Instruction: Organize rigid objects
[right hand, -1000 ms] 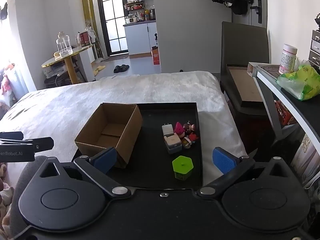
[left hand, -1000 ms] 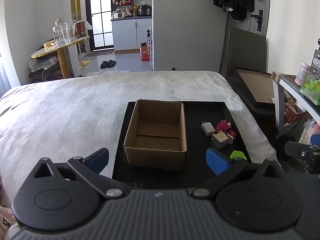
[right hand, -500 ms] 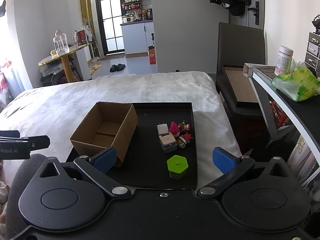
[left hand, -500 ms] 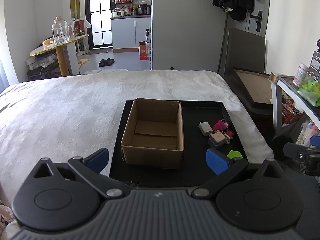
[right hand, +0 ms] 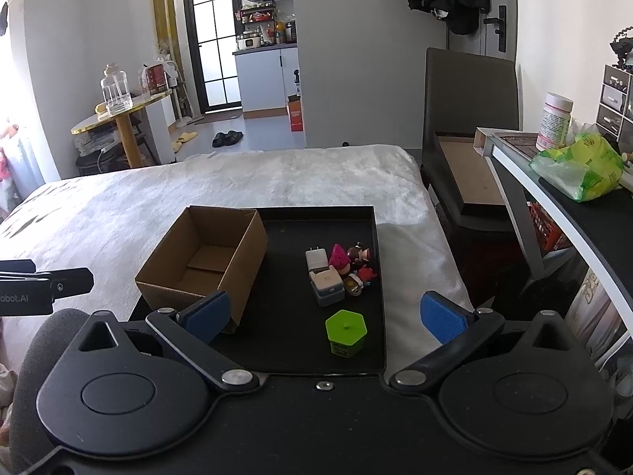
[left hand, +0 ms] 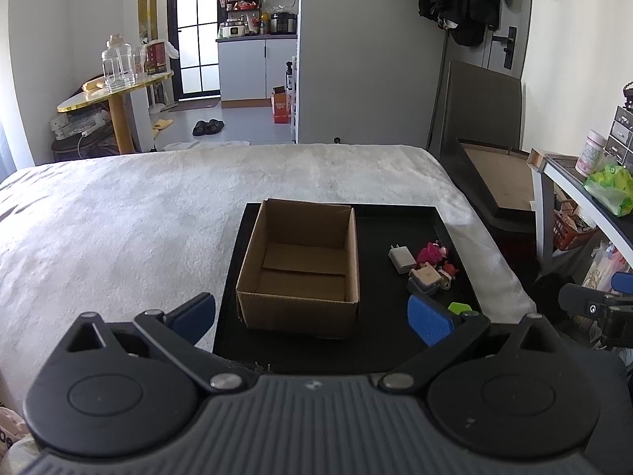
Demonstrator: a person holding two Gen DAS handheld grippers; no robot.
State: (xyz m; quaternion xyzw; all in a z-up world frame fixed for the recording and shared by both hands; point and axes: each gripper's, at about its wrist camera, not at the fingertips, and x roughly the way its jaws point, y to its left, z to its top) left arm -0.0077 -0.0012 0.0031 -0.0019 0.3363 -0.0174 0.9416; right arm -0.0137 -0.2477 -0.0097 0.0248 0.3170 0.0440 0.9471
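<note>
Hovering low at the near edge of a black tray [right hand: 378, 277] on a white-blanketed bed [left hand: 138, 217]: two hand-held grippers, both gaping wide and carrying nothing. Left gripper [left hand: 312, 314] lining up w/ the cardboard box [left hand: 300, 273] at frame centre, blue pads either side of it but well short of touching. Right gripper [right hand: 324, 314] sitting nearer the loose items, green hexagonal container [right hand: 345, 332] showing between its pads, lower centre of the right view.

Standing open-topped and bare inside on the tray's left half, box looking like the intended drop spot. Crowding the tray's right half, just beside the box's right wall but apart from it: white charger [right hand: 316, 259] lying flat w/ prongs pointing away, a grey-and-cream boxy gadget [right hand: 327, 287] touching it, plus small toy figures [right hand: 352, 263] in pink, red and brown bunched against the tray's right rim. Green container waiting alone, nearer the camera, apart from the cluster.

Probably sorting not yet begun: nothing in the box, nothing gripped. Likely splitting duties, w/ right gripper closest to the pieces and left placed to steady the light box against sliding. Green container likely first pick, being nearest and clear of neighbours; clustered toys likely trickier, sitting too tight for pads to slip between.
</note>
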